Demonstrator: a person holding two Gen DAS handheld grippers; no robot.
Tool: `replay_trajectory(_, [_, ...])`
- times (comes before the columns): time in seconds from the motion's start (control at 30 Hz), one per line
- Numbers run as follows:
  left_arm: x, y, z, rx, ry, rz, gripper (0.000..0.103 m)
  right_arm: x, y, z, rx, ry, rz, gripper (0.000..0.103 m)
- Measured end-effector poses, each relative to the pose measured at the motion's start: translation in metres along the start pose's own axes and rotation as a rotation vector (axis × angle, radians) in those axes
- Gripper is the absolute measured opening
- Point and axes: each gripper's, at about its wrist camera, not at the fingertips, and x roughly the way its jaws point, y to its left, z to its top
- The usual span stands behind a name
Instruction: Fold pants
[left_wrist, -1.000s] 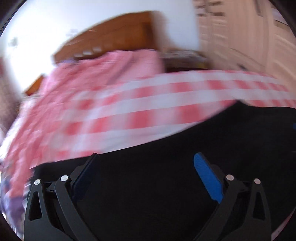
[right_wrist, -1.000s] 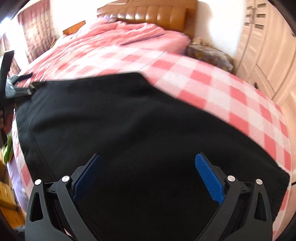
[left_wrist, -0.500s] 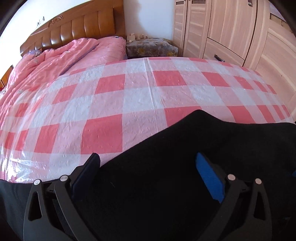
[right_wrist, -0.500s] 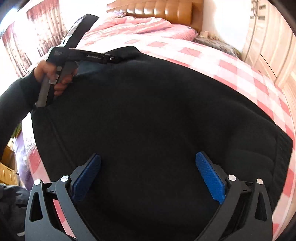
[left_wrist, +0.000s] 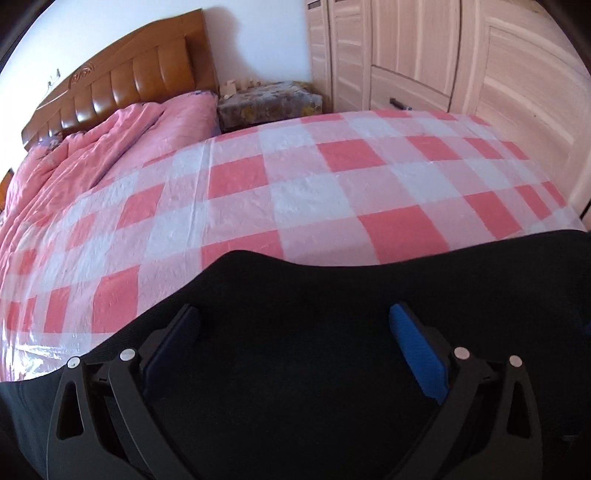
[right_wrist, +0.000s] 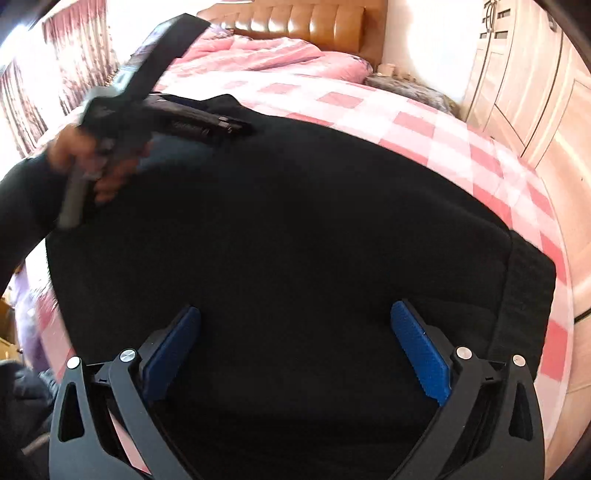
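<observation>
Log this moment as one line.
left hand-held gripper: open, over pants | right hand-held gripper: open | pants flat on checked bedcover

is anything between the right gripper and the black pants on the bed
Nothing visible. The right gripper hangs open directly over the black pants, which lie spread on the checked bed cover. The left gripper sits at the pants' far edge, clear of that path.

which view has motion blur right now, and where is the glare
Right wrist view: the hand gripping the left tool is smeared; the window corner by the curtains is blown out. Left wrist view: sharp, with soft sheen on the checked sheet.
</observation>
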Motion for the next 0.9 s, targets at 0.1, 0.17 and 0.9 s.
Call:
replay_trajectory(0.1, [-0.002,-0.007,-0.002,0.02,-0.008,0.03,0.102,0.003,0.002,0.0,0.011,0.001,-0.029,0.098])
replay_trajectory(0.17, [-0.002,-0.006,-0.003,0.015,-0.007,0.024,0.102,0.004,0.002,-0.002,0.021,-0.014,-0.032,0.098])
replay_trajectory(0.9, [-0.1,0.024,-0.06,-0.016,-0.105,0.12,0.101,-0.028,0.019,0.044,0.057,-0.109,-0.137,0.098])
